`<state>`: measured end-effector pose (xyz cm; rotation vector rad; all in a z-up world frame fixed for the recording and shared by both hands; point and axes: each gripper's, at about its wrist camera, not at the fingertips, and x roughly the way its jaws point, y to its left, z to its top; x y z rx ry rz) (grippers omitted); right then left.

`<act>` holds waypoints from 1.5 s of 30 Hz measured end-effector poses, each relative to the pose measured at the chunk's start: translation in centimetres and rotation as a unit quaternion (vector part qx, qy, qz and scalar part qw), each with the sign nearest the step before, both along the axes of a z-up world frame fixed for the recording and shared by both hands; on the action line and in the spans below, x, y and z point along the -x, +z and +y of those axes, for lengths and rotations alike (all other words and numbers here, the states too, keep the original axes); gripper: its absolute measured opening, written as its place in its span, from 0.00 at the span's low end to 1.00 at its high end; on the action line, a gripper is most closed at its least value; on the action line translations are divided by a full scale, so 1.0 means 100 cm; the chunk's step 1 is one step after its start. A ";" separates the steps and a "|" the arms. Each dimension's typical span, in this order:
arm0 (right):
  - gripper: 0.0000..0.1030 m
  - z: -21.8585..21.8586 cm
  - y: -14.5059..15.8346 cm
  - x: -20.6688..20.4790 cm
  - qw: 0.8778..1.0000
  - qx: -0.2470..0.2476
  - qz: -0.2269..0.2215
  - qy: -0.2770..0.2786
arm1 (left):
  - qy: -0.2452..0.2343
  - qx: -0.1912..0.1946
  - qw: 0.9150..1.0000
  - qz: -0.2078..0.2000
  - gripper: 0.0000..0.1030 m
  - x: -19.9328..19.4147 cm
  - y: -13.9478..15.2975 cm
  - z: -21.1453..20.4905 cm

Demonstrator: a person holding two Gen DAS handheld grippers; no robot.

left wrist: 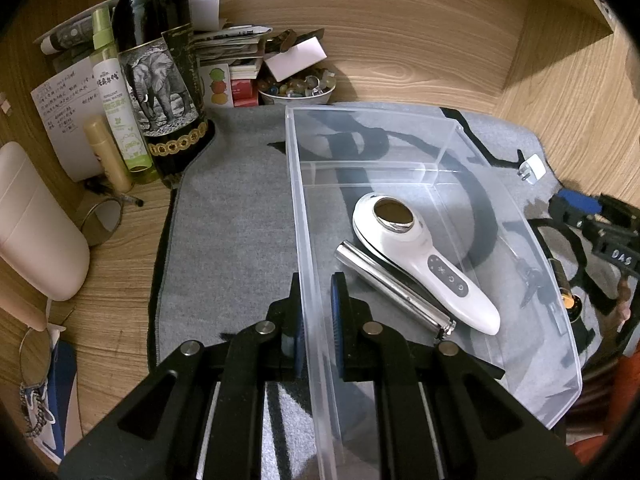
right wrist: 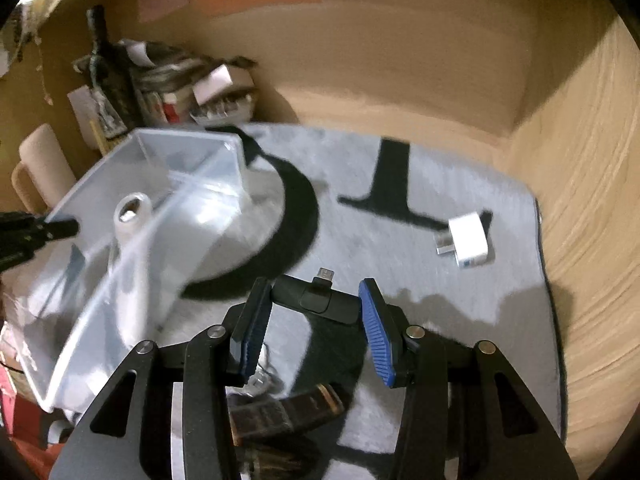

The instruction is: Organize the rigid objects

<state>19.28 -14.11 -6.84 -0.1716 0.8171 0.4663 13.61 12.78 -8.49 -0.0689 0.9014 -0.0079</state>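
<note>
Left tongs [left wrist: 316, 320]: sitting astride the near-left wall of the clear plastic bin [left wrist: 298, 200], one pad outside and one inside, closing on the wall and steadying it.
Right tongs [right wrist: 314, 320]: clamping a small black adapter [right wrist: 316, 298] by its two ends, its long axis running across the gap and a metal plug sticking forward.
Bin contents: a white handheld device [left wrist: 424, 264] and a chrome tube [left wrist: 394, 288] are lying side by side, both angled from far-left to near-right.
Key relation: the bin is lying to the left of the right tongs and a little ahead, so the adapter probably needs carrying leftward over the rim.
Still out: a white plug adapter [right wrist: 468, 240] is resting on the grey mat [right wrist: 400, 256], ahead and right of the right tongs, the nearer pair.
Bench [left wrist: 120, 264]: wooden, cluttered at the back-left with a dark wine bottle [left wrist: 160, 80].
</note>
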 end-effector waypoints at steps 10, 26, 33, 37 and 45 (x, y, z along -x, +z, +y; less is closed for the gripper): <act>0.41 0.033 0.038 0.014 0.998 -0.023 -0.052 0.042 | -0.002 -0.001 1.000 -0.004 0.11 0.000 0.001 -0.001; 0.41 0.103 0.055 0.030 0.988 -0.028 -0.081 0.128 | -0.007 0.003 1.000 -0.007 0.11 0.001 0.000 0.000; 0.41 0.133 0.035 0.027 0.986 -0.008 -0.051 0.157 | -0.010 0.006 1.000 -0.009 0.11 0.002 0.000 0.001; 0.41 0.144 0.025 0.025 0.985 0.005 -0.033 0.169 | -0.011 0.007 1.000 -0.010 0.11 0.002 0.000 0.001; 0.41 0.160 0.006 0.020 0.982 0.033 0.005 0.187 | -0.016 0.005 1.000 -0.012 0.11 0.002 -0.001 0.001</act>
